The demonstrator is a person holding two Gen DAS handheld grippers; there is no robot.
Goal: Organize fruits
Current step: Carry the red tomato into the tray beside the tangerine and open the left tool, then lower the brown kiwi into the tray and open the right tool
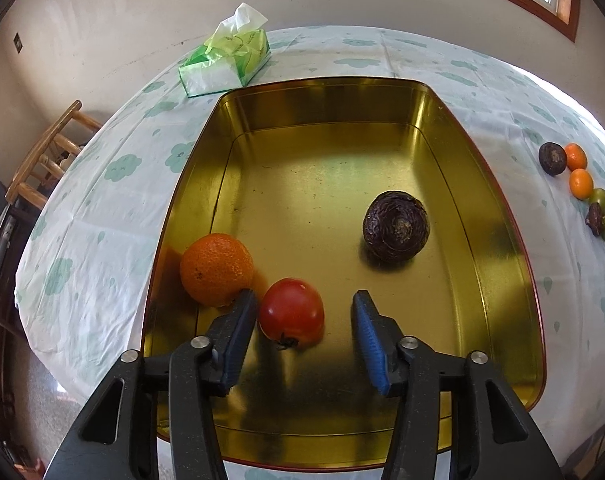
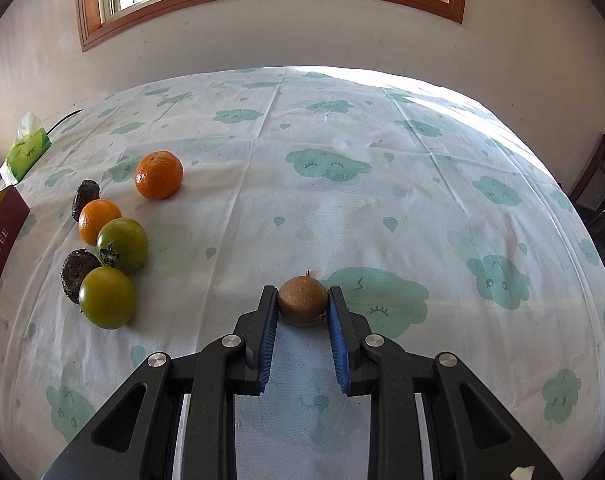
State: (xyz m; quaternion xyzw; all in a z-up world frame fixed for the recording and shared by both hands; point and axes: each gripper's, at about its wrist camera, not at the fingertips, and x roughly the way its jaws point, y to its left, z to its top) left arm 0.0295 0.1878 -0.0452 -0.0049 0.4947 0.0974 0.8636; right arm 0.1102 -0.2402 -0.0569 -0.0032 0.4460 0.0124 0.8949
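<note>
Between left gripper (image 1: pixel 304 300) fingers: red tomato (image 1: pixel 291 312), unclamped.

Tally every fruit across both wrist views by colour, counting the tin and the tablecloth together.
orange fruits: 3
red tomato: 1
green tomatoes: 2
dark wrinkled fruits: 3
brown fruit: 1
Total: 10

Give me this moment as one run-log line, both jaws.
left gripper: jaws open, red tomato between them in gold tin | right gripper: shut on brown fruit
</note>
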